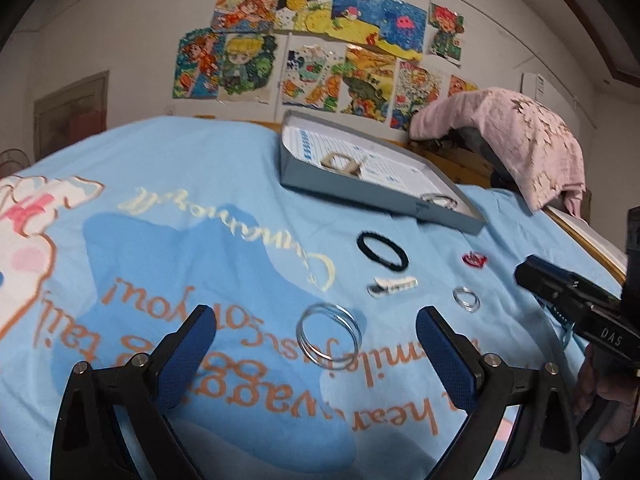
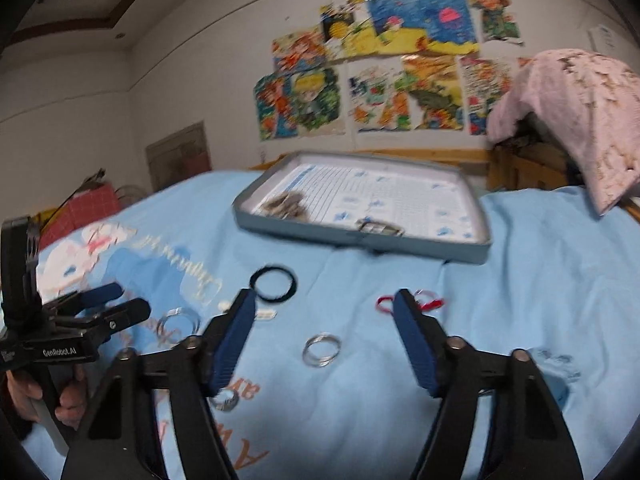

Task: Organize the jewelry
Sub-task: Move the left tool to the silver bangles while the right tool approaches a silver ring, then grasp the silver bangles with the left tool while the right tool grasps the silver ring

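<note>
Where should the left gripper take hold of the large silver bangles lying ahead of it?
The large silver bangles lie flat on the blue cloth, stacked as thin wire rings. Probably best: the left gripper, jaws open, comes from above and pinches across the near rim, one finger inside the loop and one outside.

A light blue cloth (image 1: pixel 208 148) printed with a cartoon rabbit and orange lettering covers the whole surface. On the white wall behind hang bright children's drawings (image 1: pixel 320 40), overlapping in two rows. A pink towel (image 2: pixel 576 120) is draped over something dark on a wooden frame (image 2: pixel 520 168). A red box (image 2: pixel 84 208) sits at the far edge
</note>
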The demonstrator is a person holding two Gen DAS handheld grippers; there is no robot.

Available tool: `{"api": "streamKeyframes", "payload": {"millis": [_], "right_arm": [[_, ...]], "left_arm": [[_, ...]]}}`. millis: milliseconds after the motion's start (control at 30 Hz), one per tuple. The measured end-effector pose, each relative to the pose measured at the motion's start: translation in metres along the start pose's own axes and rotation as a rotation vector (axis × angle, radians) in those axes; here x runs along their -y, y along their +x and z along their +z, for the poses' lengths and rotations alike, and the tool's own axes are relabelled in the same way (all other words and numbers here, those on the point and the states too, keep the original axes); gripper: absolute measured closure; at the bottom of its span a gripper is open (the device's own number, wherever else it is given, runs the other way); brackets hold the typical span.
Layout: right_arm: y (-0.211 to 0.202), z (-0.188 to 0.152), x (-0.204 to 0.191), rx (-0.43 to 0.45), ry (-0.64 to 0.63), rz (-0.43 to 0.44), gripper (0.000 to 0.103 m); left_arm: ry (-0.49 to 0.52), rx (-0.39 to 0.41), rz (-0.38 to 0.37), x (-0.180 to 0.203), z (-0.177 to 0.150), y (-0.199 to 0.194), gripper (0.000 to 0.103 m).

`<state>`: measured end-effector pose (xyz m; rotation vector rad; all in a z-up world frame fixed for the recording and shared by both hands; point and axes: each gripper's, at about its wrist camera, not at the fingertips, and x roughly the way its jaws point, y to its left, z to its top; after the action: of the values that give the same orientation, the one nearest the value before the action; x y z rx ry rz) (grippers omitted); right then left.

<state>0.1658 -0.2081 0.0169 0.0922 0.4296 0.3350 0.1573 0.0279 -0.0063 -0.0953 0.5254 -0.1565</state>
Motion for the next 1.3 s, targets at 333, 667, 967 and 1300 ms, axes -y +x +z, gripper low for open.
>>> {"api": "streamKeyframes", "payload": {"millis": [333, 667, 967, 1300], "right_arm": [[0.004, -0.028, -0.009, -0.121, -0.03, 0.176, 0.054], [0.01, -0.037, -0.015, -0.176, -0.049, 0.212, 0.056], [0.018, -0.043, -0.02, -0.222, -0.064, 0.229, 0.056], [0.02, -0.048, -0.044, -0.247, -0.181, 0.21, 0.068]], "left_arm": [[-0.001, -0.072, -0.086, -0.002, -0.009, 0.02, 0.025], [0.045, -0.141, -0.115, 0.003, -0.008, 0.032, 0.034], [0.143, -0.226, -0.082, 0.014, -0.011, 0.046, 0.036], [0.142, -0.242, -0.044, 0.011, -0.014, 0.052, 0.059]]}}
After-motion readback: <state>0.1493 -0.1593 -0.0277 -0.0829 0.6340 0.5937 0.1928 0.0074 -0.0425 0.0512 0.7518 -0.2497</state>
